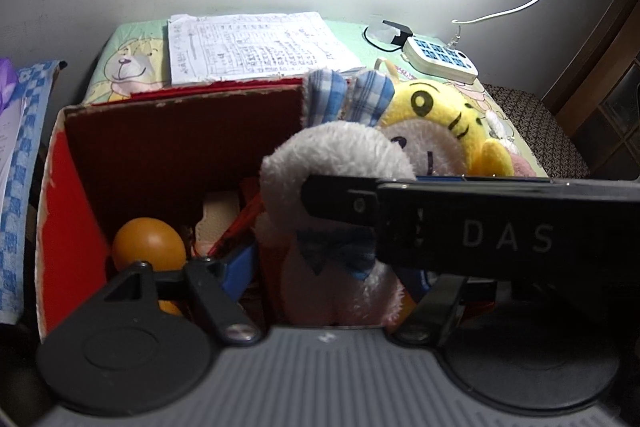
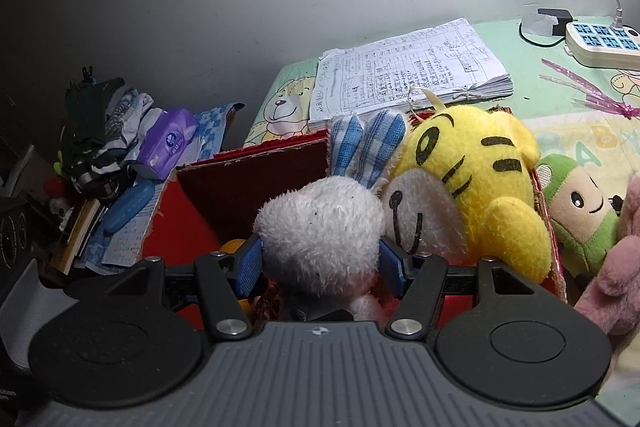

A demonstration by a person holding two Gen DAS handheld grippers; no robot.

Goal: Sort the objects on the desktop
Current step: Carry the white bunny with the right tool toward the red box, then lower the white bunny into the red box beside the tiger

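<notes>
In the red box (image 2: 188, 227), the white rabbit toy (image 2: 320, 227) sits squeezed at the head by the right gripper (image 2: 320, 261). The left gripper (image 1: 320, 267) has its right finger hidden behind the other tool; its spread is unclear. Only the right view shows the green doll (image 2: 580, 211).

In the box (image 2: 248, 183): rabbit toy (image 2: 320, 227) left of tiger toy (image 2: 480, 179), ball (image 1: 150, 245) at left wall; behind, papers (image 2: 412, 75).

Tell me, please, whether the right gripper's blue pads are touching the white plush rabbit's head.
Touching. The right wrist view shows both blue pads of the right gripper pressed against the sides of the white plush rabbit's head, denting its fur.
</notes>
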